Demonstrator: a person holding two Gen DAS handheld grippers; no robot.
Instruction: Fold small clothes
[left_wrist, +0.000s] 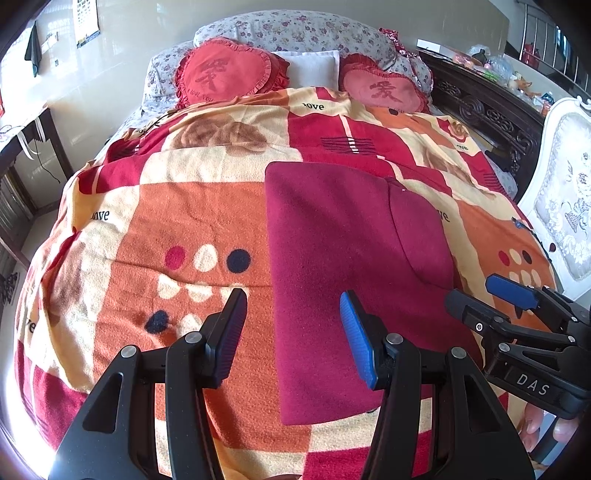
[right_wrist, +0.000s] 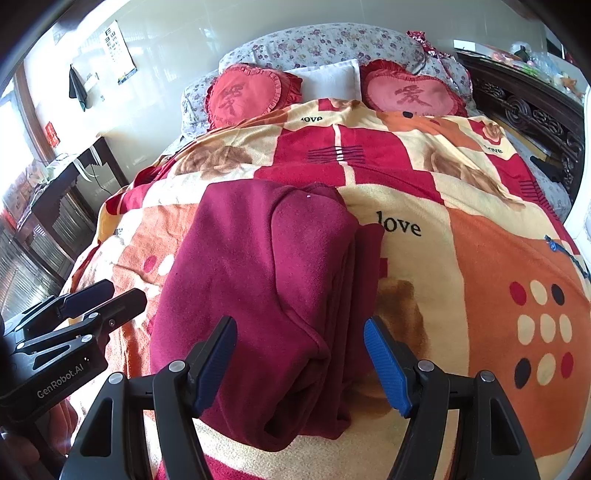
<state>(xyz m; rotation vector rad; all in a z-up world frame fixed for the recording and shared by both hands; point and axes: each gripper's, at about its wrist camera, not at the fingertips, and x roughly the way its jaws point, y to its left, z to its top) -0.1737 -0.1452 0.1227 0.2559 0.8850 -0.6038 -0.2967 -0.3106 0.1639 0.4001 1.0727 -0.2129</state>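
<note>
A dark red fleece garment (left_wrist: 351, 258) lies folded into a long rectangle on the patterned blanket (left_wrist: 177, 221). My left gripper (left_wrist: 295, 328) hovers open over the garment's near left edge, one finger above the blanket and the other above the cloth. In the right wrist view the garment (right_wrist: 258, 266) shows stacked folded layers along its right side. My right gripper (right_wrist: 301, 363) stands open over its near right part, nothing pinched. Each gripper appears in the other's view: the right gripper (left_wrist: 491, 299) at the garment's right, the left gripper (right_wrist: 107, 299) at its left.
Two red heart cushions (left_wrist: 229, 74) (left_wrist: 384, 88) and floral pillows (left_wrist: 295, 33) lie at the head of the bed. A dark carved wooden piece (left_wrist: 487, 110) and a white upholstered chair (left_wrist: 565, 206) stand on the right. A dark desk (right_wrist: 74, 173) is on the left.
</note>
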